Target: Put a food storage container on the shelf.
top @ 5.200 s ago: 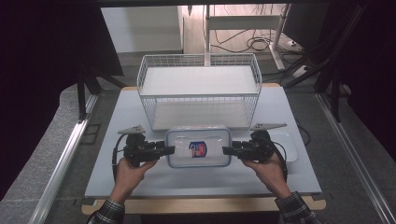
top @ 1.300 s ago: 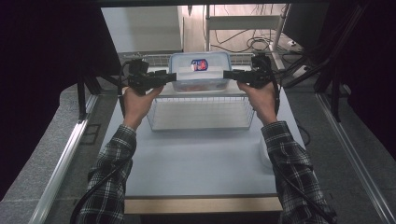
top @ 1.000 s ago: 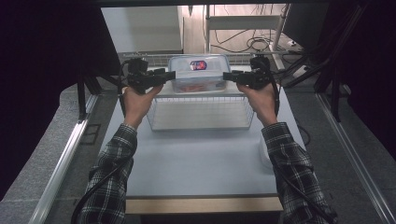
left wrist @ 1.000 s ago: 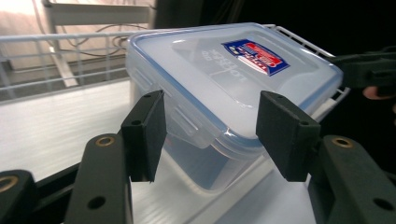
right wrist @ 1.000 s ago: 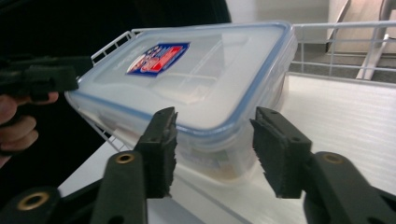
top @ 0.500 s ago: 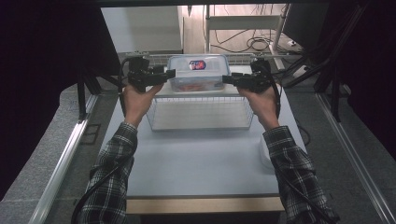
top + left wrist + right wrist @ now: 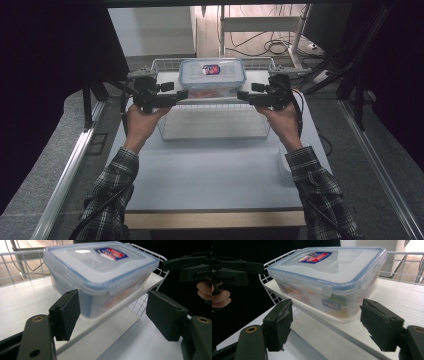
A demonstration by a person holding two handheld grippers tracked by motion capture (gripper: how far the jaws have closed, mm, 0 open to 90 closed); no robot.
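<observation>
Food box [image 7: 212, 76] between parted tongs

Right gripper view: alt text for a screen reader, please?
A clear lidded food container sits on a white shelf with a wire rim, just beyond the open jaws of the right hand-held gripper. The left hand-held gripper shows at far left.

Both forearms reach forward, each hand gripping its tool level. The left gripper [image 7: 181, 94] and right gripper [image 7: 243, 95] point inward at each other. Their jaws have just been opening, nothing pressed between the pads.
</observation>
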